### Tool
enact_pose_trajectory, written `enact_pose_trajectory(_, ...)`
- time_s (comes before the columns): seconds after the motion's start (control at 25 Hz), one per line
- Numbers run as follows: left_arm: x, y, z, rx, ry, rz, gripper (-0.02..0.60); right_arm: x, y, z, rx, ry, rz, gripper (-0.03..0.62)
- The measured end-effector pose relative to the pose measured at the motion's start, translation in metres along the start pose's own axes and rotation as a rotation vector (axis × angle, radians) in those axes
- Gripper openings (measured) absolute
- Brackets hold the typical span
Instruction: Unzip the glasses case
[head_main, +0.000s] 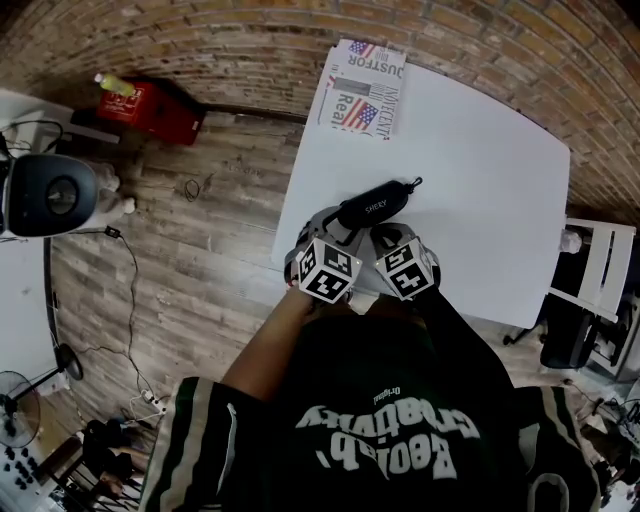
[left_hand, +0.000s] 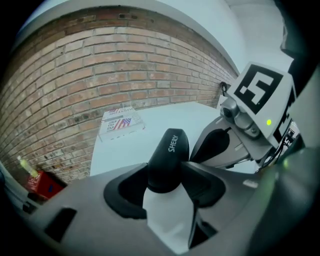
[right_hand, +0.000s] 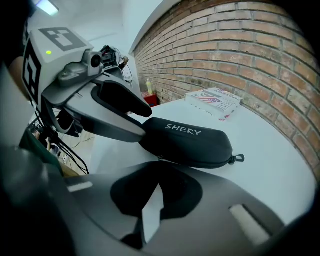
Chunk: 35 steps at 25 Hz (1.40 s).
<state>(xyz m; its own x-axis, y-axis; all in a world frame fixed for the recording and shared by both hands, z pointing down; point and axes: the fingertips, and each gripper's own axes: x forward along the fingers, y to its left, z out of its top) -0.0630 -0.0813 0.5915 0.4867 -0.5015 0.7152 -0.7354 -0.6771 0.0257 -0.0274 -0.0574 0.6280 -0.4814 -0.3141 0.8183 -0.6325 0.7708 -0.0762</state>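
Observation:
A black zipped glasses case marked SHERY lies on the white table, its zipper pull at the far end. My left gripper is shut on the case's near end; in the left gripper view both black pads sit against the case. My right gripper hovers just right of it, shut and holding nothing. In the right gripper view the case lies ahead of the shut jaws, with the zipper pull at its right tip.
A printed paper with a flag picture lies at the table's far end by the brick wall. A red crate sits on the wooden floor at left. The table's left edge runs close beside my left gripper.

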Motion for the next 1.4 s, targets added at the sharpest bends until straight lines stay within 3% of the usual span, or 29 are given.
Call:
enact_pose_trajectory(0.36,0.010,-0.007,0.019,0.008,-0.057,-0.098,0.172,0.002,0.000,0.001,0.040,-0.012,-0.046,0.012)
enact_pose_trajectory(1.4,0.011,-0.005,0.019,-0.022,-0.056,-0.103,0.170,-0.007,-0.031,-0.008,0.032,-0.004,-0.145,0.012)
